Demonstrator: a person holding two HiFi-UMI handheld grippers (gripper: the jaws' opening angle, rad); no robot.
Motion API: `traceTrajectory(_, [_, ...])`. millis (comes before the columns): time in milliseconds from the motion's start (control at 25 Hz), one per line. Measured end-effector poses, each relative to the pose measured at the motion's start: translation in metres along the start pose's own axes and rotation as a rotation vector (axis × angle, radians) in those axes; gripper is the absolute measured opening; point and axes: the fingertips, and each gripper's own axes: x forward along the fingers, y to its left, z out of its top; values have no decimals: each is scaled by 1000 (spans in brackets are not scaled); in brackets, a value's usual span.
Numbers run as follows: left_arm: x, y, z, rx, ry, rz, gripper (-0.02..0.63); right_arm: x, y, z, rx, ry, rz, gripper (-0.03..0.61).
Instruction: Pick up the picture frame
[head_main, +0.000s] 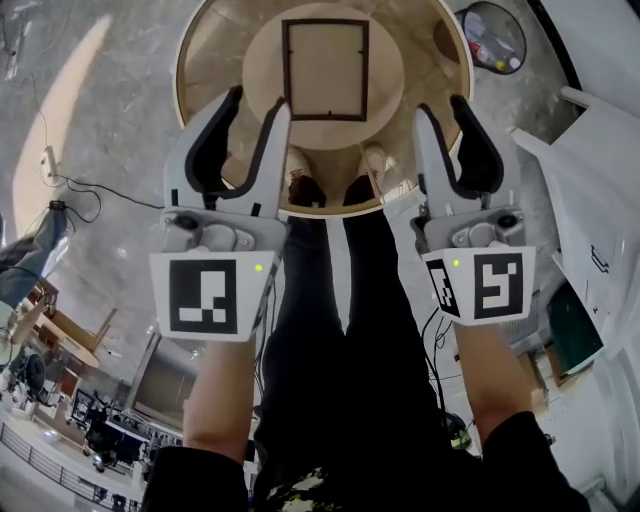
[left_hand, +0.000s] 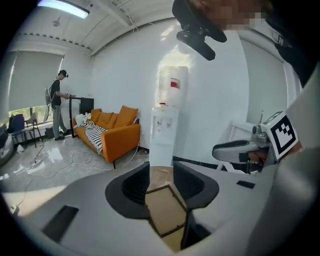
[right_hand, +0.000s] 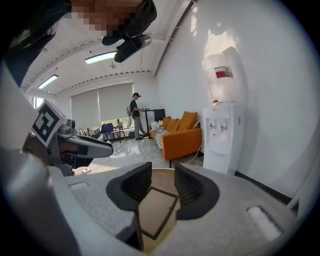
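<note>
left gripper (head_main: 258, 100) and right gripper (head_main: 443, 105) hover side by side, fingers (head_main: 268, 150) spread and grasping nothing. picture frame (head_main: 325, 68) lies flat on the round tabletop (head_main: 210, 60) below, apart from both, untouched. reaching, clamping and lifting are all left, i judge.

surface: round wooden table (head_main: 262, 62) | on it: picture frame (head_main: 325, 68), flat, near the middle

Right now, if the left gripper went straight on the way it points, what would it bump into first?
Probably the frame, lying flat on the table. It shows between the open jaws of the left gripper, with nothing nearer. Depth is hard to judge.
</note>
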Motion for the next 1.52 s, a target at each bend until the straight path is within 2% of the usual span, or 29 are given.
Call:
traceTrajectory(160, [19,11,-48,-32,58,13,178,21,1,-38,3,34,7,143])
traceTrajectory(320, [37,24,-91,-51,78,24,186,40,1,-75,4,66,7,143])
traceTrajectory(640, [79,42,-156,-68,129,28,198,77,2,-154,25,164,15,143])
traceTrajectory(880, [110,48,-195,-98,198,19,199,113,2,-194,52,225,29,141])
traceTrajectory(1160, [134,55,-231,-135,248,19,199,135,-1,-242,180,337,16,141])
traceTrajectory(1320, [152,52,-252,-194,307,-7,199,143,-3,-259,195,383,26,141])
traceTrajectory(1520, [158,51,-261,-239,337,-10,195,145,-2,-267,203,404,33,140])
